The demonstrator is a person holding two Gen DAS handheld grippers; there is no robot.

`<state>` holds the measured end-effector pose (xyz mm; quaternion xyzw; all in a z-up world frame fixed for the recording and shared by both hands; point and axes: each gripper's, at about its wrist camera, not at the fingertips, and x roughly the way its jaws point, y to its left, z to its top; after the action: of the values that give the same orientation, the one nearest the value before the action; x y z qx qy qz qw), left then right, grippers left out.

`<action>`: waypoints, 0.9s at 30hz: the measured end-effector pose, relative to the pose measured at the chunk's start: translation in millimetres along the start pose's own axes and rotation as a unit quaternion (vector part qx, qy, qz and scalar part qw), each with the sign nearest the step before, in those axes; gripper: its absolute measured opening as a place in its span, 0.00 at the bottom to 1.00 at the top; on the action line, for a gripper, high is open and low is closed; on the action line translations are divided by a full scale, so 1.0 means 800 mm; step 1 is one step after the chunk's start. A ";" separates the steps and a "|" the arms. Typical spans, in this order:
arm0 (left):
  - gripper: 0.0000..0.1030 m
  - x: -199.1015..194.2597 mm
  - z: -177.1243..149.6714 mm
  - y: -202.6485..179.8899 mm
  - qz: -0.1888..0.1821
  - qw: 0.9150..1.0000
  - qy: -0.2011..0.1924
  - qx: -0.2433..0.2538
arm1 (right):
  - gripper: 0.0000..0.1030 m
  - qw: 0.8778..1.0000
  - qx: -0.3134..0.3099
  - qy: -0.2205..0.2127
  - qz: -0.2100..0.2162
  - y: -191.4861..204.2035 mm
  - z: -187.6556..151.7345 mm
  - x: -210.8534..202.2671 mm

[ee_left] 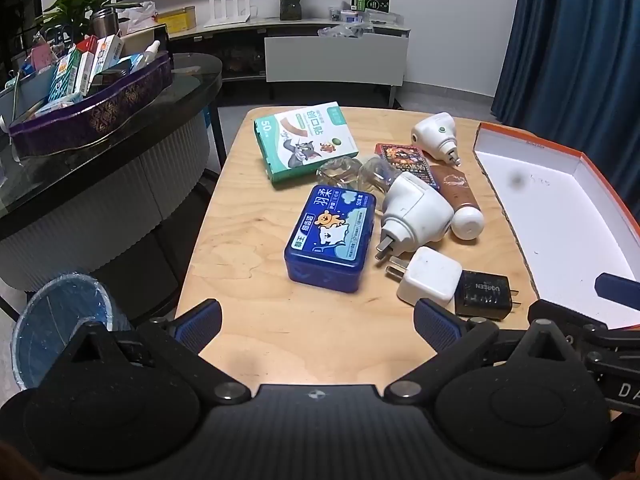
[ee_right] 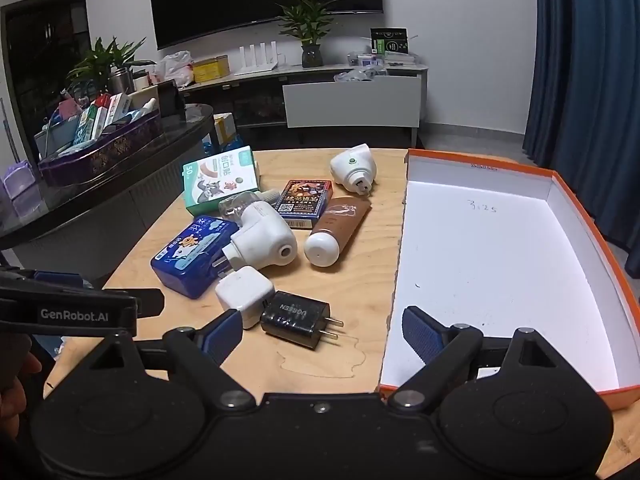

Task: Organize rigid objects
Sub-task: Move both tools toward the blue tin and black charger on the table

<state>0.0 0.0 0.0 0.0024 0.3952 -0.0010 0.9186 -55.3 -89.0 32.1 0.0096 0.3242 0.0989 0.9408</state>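
Observation:
A wooden table (ee_left: 280, 336) holds a cluster of objects: a blue tin (ee_left: 332, 236), a green and white bandage box (ee_left: 304, 144), a white plug-in device (ee_left: 416, 212), a second white plug-in device (ee_left: 436, 136), a brown tube (ee_left: 460, 200), a card box (ee_left: 404, 160), a white charger (ee_left: 430, 276) and a black charger (ee_left: 486, 294). An empty orange-rimmed box (ee_right: 500, 264) lies to their right. My left gripper (ee_left: 318, 326) hovers open near the table's front edge. My right gripper (ee_right: 322, 334) is open above the black charger (ee_right: 298, 318), nothing between its fingers.
A dark round side table (ee_left: 120, 120) stands at the left, bearing a purple tray (ee_left: 100, 112) full of small boxes. A blue-lined waste bin (ee_left: 60, 320) sits on the floor below it. Blue curtains (ee_left: 580, 40) hang at the right; a TV cabinet (ee_left: 336, 60) lines the back wall.

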 end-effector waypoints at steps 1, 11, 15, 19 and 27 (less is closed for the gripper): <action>1.00 0.000 0.000 0.000 0.000 1.000 0.000 0.000 | 0.99 1.000 0.001 0.000 0.000 0.000 -0.001 0.001; 1.00 0.004 -0.002 0.001 0.003 1.000 0.001 -0.001 | 0.99 1.000 -0.005 0.005 0.006 0.004 -0.001 0.006; 1.00 0.007 -0.002 0.003 0.003 1.000 0.001 -0.002 | 0.99 1.000 -0.007 0.010 0.010 0.003 -0.001 0.009; 1.00 0.011 0.000 0.004 0.004 1.000 0.005 -0.002 | 0.99 1.000 -0.008 0.011 0.011 0.003 -0.003 0.012; 1.00 0.015 0.000 0.006 0.004 1.000 0.010 -0.002 | 0.99 1.000 -0.014 0.020 0.006 0.004 -0.002 0.015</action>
<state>8.6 4.9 -8.8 0.0023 0.4043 0.0039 0.9146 -47.5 -83.8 23.5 -0.0035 0.3411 0.1091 0.9337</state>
